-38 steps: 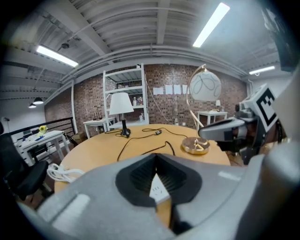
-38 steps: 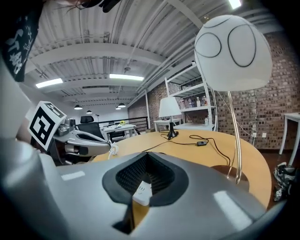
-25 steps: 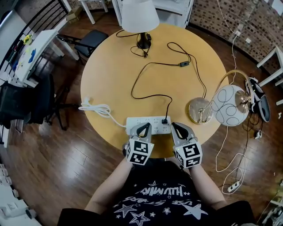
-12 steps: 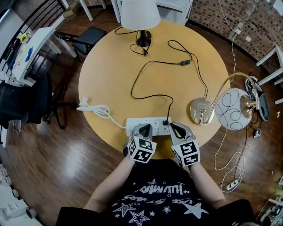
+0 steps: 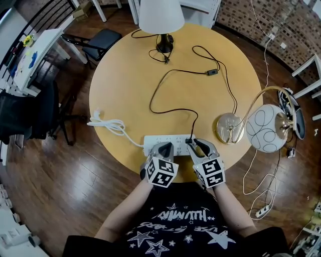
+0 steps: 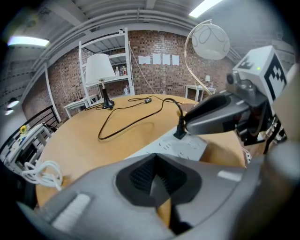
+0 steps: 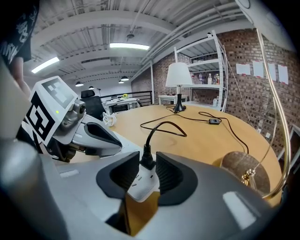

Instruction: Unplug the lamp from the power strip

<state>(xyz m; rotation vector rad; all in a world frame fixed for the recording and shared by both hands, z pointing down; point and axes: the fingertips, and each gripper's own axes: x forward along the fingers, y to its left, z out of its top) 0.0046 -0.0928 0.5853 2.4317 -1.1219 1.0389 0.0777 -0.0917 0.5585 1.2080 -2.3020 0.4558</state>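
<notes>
A white power strip [image 5: 168,142] lies at the near edge of the round wooden table [image 5: 125,75]. A black plug [image 5: 189,140] stands in its right end, and its black cord [image 5: 165,85] runs past an inline switch [image 5: 212,72] to the white-shaded lamp [image 5: 160,15] at the far side. My right gripper [image 5: 197,144] is at the plug. Its jaws are opening, and the plug [image 7: 146,158] stands between the pads [image 7: 125,172] without being pressed. My left gripper [image 5: 162,149] is shut with nothing in it, its tip over the strip's front edge. The strip [image 6: 176,149] lies just ahead of it.
A gold arc lamp with a globe shade [image 5: 266,128] hangs off the table's right side, its round base [image 5: 228,128] on the tabletop near the right gripper. The strip's coiled white cord [image 5: 108,123] lies at the left edge. Chairs and a desk stand beyond the table at left.
The right gripper has moved forward up to the plug and its jaws have parted around it. The left gripper has stayed at the strip's front edge.
</notes>
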